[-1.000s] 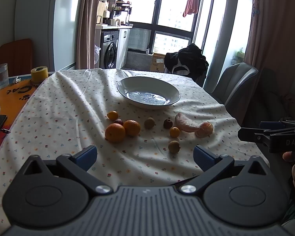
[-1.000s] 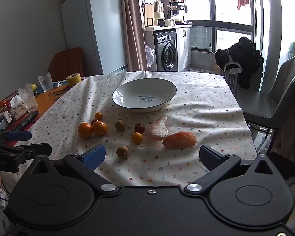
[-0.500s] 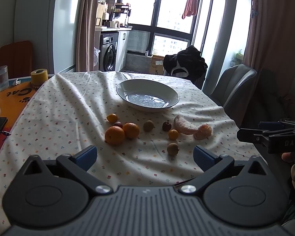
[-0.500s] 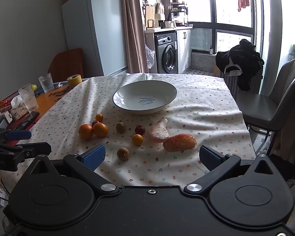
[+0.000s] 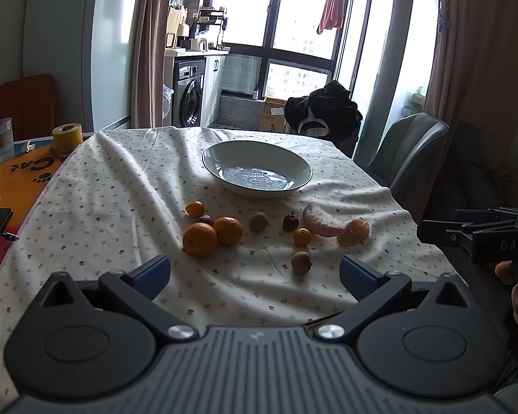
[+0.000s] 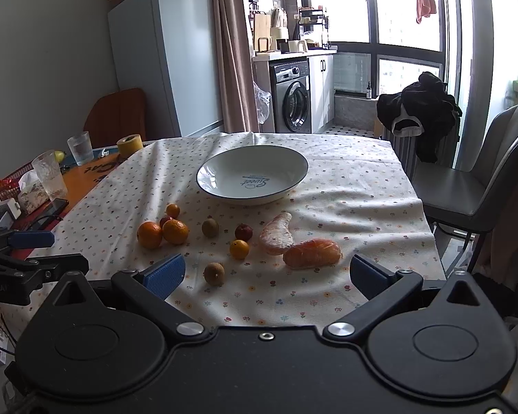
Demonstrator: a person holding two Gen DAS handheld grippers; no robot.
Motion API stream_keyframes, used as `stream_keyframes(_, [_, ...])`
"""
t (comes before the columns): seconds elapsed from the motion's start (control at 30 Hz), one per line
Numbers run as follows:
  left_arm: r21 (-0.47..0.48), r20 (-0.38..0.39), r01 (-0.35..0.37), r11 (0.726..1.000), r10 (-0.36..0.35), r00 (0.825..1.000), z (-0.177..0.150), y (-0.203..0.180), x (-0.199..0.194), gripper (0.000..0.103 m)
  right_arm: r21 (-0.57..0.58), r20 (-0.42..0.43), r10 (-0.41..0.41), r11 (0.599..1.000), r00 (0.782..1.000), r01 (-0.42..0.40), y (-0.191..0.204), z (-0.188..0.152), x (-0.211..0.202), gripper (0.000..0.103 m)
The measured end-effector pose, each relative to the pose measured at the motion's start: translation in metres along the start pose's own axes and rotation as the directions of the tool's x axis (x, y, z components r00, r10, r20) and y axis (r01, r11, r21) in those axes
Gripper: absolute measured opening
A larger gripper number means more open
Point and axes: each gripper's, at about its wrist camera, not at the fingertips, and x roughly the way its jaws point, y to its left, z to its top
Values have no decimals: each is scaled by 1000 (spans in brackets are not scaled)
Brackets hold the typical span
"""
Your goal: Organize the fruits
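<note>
While both tools hang short of the table edge, entries run near to far. Left gripper (image 5: pixel 255 272): jaws spread wide, nothing held. Right gripper (image 6: pixel 266 274): likewise agape and bare. Brown fruit (image 6: pixel 214 273), nearest on the cloth (image 5: pixel 121 189): small, light, round, likely to roll; pinch across its middle. Peeled segments (image 6: pixel 312 253): soft, easily bruised; take lightly across the thick part. 2 oranges (image 5: pixel 212 236): firm, touching each other. Bowl (image 6: pixel 252 179): unfilled, beyond the fruit. Only the right view shows the plastic cup (image 6: pixel 50 176) and clutter.
</note>
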Motion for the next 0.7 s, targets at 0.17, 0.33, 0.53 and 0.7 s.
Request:
stream_keyframes(0.17, [-1, -2, -2, 1000, 2, 1000, -1, 2, 1, 103, -2, 2, -1, 1000, 1000, 1, -1, 0, 0, 103])
stream_keyframes(0.33, [2, 2, 0, 1000, 0, 1000, -1, 3, 0, 103, -7, 5, -2, 1000, 1000, 2, -1, 0, -1, 103])
stream_keyframes(0.53, [6, 5, -3, 1000, 3, 1000, 0, 4, -2, 103, -16, 13, 0, 1000, 1000, 0, 0, 2, -1, 103])
stream_keyframes(0.7, [5, 4, -2, 1000, 2, 1000, 0, 6, -2, 103, -15, 13, -3, 1000, 1000, 3, -1, 2, -1, 103])
